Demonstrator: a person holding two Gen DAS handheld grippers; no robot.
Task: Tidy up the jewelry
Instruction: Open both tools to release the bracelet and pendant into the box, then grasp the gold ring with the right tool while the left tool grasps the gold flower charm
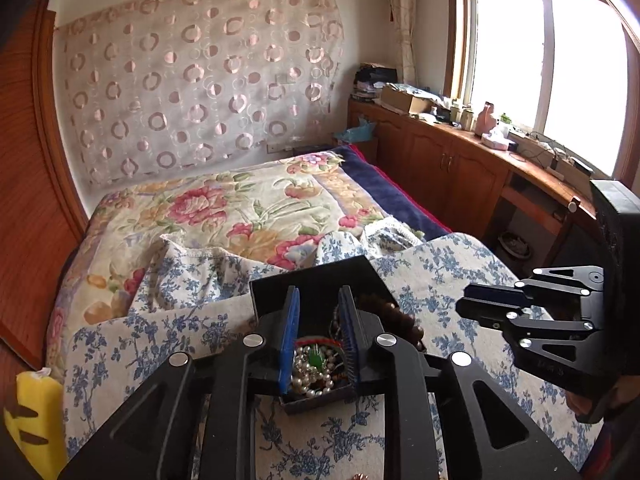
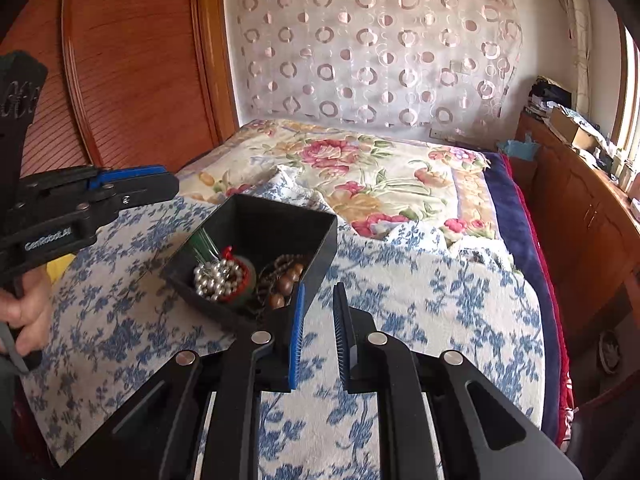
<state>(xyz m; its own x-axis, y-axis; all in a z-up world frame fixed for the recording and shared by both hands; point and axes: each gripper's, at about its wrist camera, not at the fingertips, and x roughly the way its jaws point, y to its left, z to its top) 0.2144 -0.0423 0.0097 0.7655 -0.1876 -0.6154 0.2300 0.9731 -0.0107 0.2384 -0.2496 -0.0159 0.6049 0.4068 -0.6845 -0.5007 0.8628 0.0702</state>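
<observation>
Left wrist view looks down along the left gripper (image 1: 318,336), whose two blue-padded fingers (image 1: 289,344) stand a moderate way apart and hold nothing. Between them and just below lies a black jewelry box (image 1: 320,280), open at the top, resting on a blue-flowered cloth (image 1: 432,280) that covers the near part of the bed. Inside the box I can see a heap of white pearl beads (image 1: 310,376) with a small green piece among them, and a red cord at the edge. A string of brown wooden beads (image 1: 400,320) hangs over the right side of the box. I cannot tell if the fingers touch the box walls.

From the right wrist view, the right gripper (image 2: 320,332) is also partly open and empty; its fingers (image 2: 298,336) are just beside the near corner of the box (image 2: 280,220), above the cloth (image 2: 420,300). In this view the pearl beads (image 2: 218,280) sit in a ball in the left part of the box, and the brown beads (image 2: 286,280) lie in the right part. The left gripper (image 2: 132,188) appears at the left side, near the far left wall of the box, and a hand (image 2: 24,312) grips its handle.

Behind the cloth lies a flowered bedspread (image 2: 380,168), then a curtain with ring pattern (image 2: 380,48) on the wall. A wooden counter (image 1: 480,148) with many small things runs under the window.
</observation>
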